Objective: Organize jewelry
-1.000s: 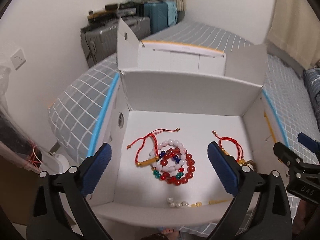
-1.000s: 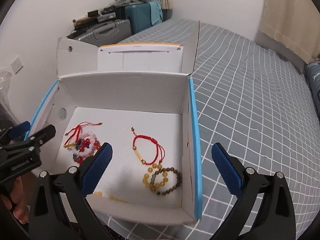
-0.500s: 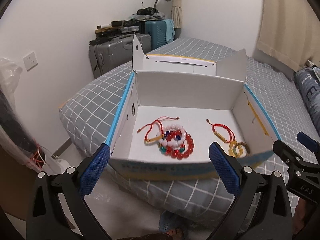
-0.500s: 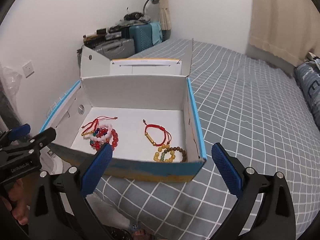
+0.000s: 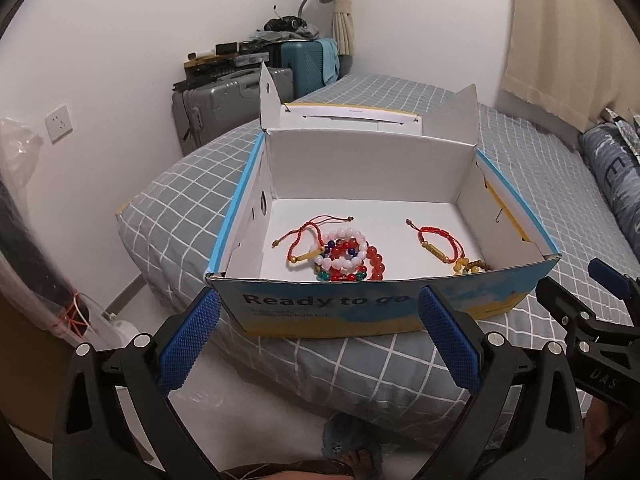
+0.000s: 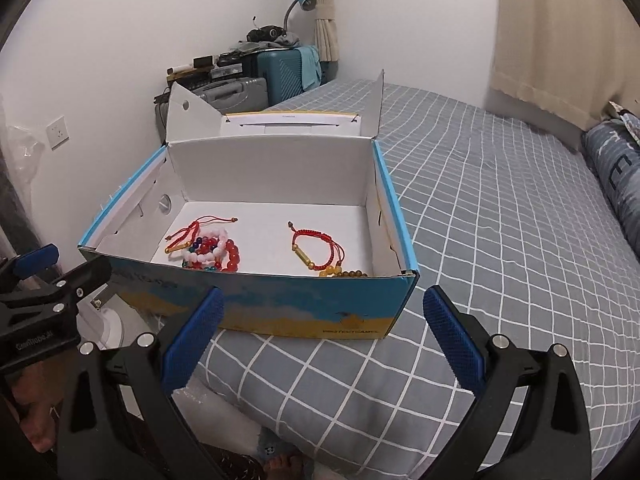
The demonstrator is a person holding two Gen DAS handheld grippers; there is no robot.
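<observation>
An open cardboard box (image 5: 376, 312) (image 6: 280, 304) with a blue and yellow front stands on the bed. Inside on the left lies a pile of bead bracelets (image 5: 346, 256) (image 6: 212, 254), red, white and green, with a red cord bracelet (image 5: 302, 240). On the right lies another red cord bracelet (image 5: 436, 242) (image 6: 316, 246) beside amber and brown bead bracelets (image 5: 472, 267) (image 6: 344, 273), partly hidden by the front wall. My left gripper (image 5: 320, 338) and my right gripper (image 6: 322, 336) are both open and empty, held back in front of the box.
The bed has a grey checked cover (image 6: 500, 220). Suitcases (image 5: 224, 104) stand against the far wall at the bed's left. A blue patterned pillow (image 5: 616, 184) lies at the right. The floor (image 5: 120, 320) shows below the bed's near corner.
Both grippers have drawn back and away from the box. The views went from looking down into it to seeing its printed front wall. The jewelry has not moved.
</observation>
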